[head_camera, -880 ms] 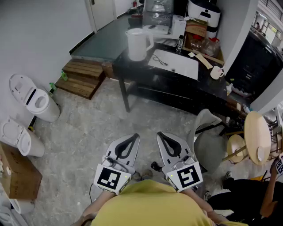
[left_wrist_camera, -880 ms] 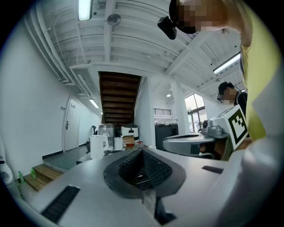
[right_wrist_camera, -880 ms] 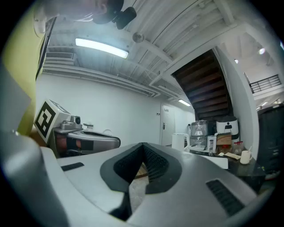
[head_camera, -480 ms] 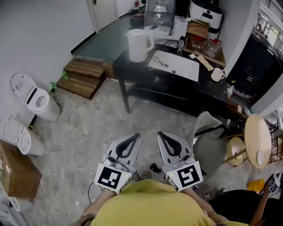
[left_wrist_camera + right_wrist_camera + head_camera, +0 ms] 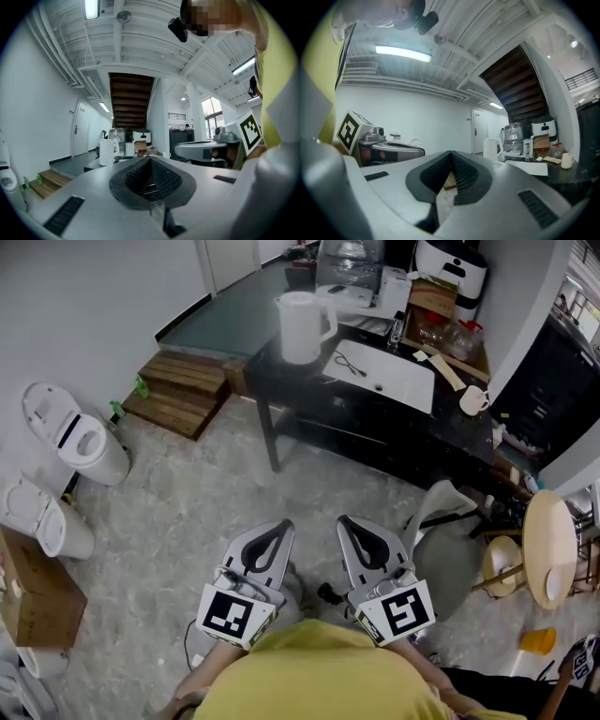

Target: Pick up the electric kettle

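A white electric kettle [image 5: 302,326] stands on the near left corner of a black table [image 5: 375,423], far ahead of me. It also shows small in the left gripper view as the kettle [image 5: 106,152] and in the right gripper view as the kettle [image 5: 491,149]. My left gripper [image 5: 279,525] and right gripper [image 5: 345,521] are held close to my body, side by side and level over the floor. Both are shut with nothing between the jaws. In their own views the left gripper [image 5: 151,159] and right gripper [image 5: 451,153] have tips that meet.
On the table lie a white board [image 5: 384,376], a cup [image 5: 473,400] and boxes at the back. A wooden step [image 5: 178,395] sits left of the table. White bins [image 5: 80,439] stand by the left wall, with a grey chair [image 5: 448,545] and a round stool [image 5: 547,545] on the right.
The view has shifted slightly, so the table and kettle sit a little more to the right. Both grippers keep their place by my body, still shut.
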Demonstrator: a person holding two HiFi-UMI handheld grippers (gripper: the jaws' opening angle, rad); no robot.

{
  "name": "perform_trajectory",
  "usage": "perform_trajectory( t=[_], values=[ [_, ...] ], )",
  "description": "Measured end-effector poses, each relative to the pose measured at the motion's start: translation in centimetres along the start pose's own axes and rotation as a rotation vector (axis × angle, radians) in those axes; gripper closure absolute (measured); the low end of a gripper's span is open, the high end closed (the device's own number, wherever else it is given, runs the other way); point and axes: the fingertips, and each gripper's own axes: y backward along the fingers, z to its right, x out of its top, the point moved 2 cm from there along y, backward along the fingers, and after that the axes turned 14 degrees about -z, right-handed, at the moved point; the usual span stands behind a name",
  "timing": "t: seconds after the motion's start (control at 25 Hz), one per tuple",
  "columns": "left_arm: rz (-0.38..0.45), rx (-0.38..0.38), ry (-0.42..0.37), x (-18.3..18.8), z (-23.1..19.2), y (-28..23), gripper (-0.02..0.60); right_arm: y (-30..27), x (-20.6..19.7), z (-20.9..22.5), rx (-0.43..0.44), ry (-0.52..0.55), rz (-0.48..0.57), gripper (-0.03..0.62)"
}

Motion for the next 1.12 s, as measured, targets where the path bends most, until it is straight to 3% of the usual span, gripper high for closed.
perform_trajectory(
  t=[0.56,0.84,1.12],
  values=[
    [0.055,-0.039,-0.013,2.7,-11.3,-8.2,0.572,-12.6,2.7,5.0,-0.016,-0.005,-0.01,0.577],
    [0.061,-0.07,-0.041,4.7,-17.6,-12.3,0.572,-18.5,4.4,8.2,-0.084,-0.031,0.008,0.577],
    [0.08,-0.121,-0.045,5.7,-20.2,-14.4,0.572,-21.0,5.0,9.8,-0.147,-0.05,0.0,0.577]
  ],
)
